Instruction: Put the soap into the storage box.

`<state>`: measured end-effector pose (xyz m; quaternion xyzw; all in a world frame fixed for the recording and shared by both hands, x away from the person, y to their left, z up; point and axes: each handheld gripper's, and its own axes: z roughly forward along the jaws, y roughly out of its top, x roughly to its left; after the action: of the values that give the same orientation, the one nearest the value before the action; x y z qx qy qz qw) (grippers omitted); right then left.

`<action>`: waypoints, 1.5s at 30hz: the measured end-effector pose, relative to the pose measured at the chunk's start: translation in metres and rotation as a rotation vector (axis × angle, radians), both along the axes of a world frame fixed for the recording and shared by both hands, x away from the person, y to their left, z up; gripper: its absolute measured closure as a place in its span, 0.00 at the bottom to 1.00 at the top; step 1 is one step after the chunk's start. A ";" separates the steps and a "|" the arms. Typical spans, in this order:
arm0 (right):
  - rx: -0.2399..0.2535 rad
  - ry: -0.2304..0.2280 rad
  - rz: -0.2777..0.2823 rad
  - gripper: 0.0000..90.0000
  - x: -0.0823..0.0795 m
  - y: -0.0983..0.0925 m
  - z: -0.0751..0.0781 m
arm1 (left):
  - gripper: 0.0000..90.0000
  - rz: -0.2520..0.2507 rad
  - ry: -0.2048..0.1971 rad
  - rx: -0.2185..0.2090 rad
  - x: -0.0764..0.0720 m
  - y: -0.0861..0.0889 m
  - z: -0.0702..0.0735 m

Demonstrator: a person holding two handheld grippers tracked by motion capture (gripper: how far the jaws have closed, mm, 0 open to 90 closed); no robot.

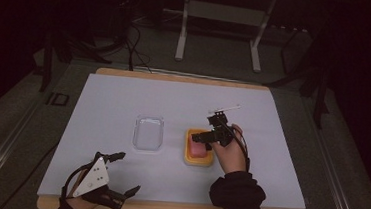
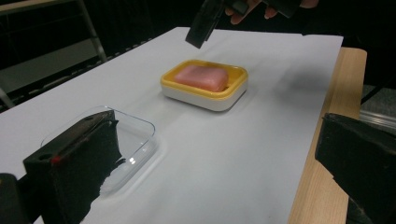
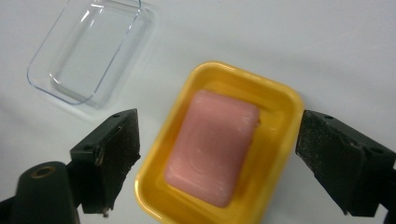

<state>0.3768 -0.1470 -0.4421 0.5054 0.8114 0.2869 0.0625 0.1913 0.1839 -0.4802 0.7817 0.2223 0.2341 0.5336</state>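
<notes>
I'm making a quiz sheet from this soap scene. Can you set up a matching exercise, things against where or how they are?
Things:
1. pink soap bar
2. clear lid
3. right gripper
4. left gripper

States:
A. lying on the white sheet, beside the dish
B. open, above the soap
C. lying in the yellow dish
D. open, at the table's near edge

Pairs: 1-C, 2-A, 3-B, 4-D
</notes>
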 end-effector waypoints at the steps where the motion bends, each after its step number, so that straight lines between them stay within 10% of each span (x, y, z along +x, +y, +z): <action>1: -0.005 -0.008 0.006 0.15 -0.001 -0.002 0.001 | 0.01 0.000 0.000 0.001 0.000 0.000 0.000; 16: -0.065 -0.198 0.077 0.16 -0.008 -0.052 0.021 | 0.01 0.004 0.001 -0.001 -0.001 0.000 0.000; 45: -0.047 -0.267 0.083 0.15 -0.046 -0.130 -0.019 | 0.01 0.007 0.001 0.007 -0.001 -0.001 -0.001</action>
<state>0.3310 -0.2773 -0.4610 0.4271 0.8227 0.3347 0.1698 0.1903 0.1833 -0.4812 0.7829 0.2246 0.2363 0.5299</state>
